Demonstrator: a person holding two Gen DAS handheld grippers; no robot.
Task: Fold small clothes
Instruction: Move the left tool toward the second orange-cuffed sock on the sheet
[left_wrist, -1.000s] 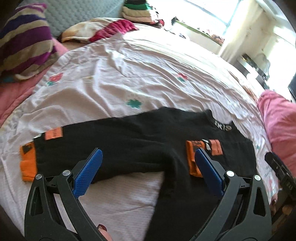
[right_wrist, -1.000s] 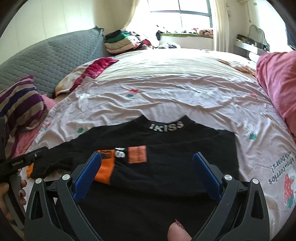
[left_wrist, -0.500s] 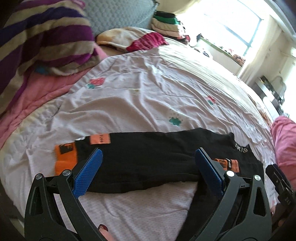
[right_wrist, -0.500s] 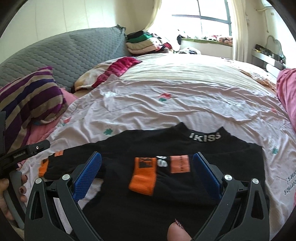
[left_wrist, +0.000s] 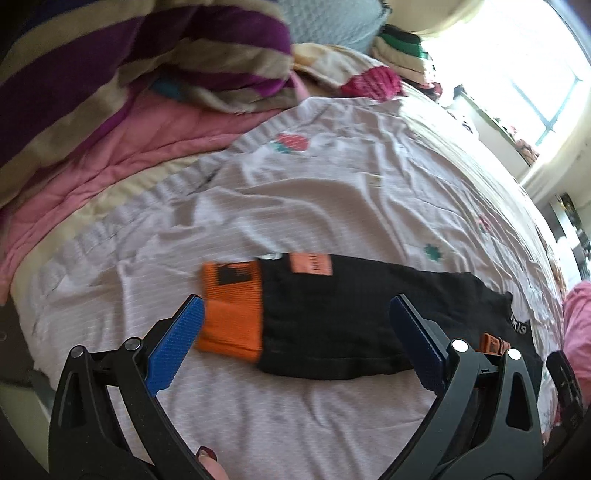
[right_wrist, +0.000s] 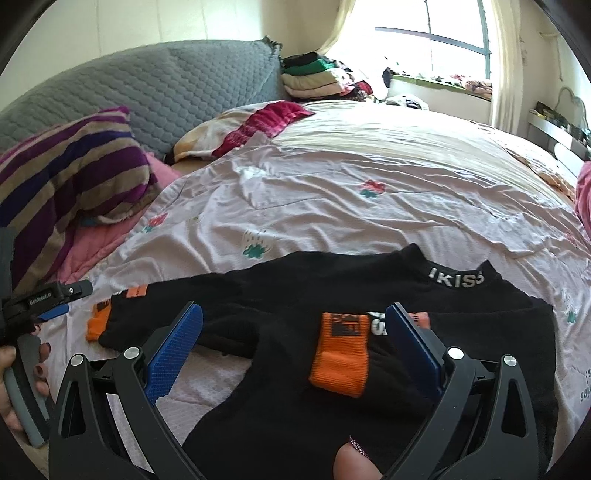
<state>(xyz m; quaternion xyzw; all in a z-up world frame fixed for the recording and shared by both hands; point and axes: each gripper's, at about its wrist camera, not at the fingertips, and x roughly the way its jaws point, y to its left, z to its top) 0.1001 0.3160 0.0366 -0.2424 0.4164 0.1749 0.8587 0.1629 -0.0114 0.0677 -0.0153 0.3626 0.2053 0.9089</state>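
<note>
My left gripper (left_wrist: 295, 328) and right gripper (right_wrist: 293, 326) gape, gripping nothing. The black sweater (right_wrist: 280, 295) looks soft and floppy; I'd pinch its orange cuff (left_wrist: 231, 314).

The black top's collar (right_wrist: 456, 279) has "IKISS" on it in white letters, last one half lost in a fold. The left gripper (right_wrist: 55, 308) has tiny white print on its body, looks like "GenRobot.AI". Bedsheet (right_wrist: 585, 384) edge print is too cropped to read.
</note>
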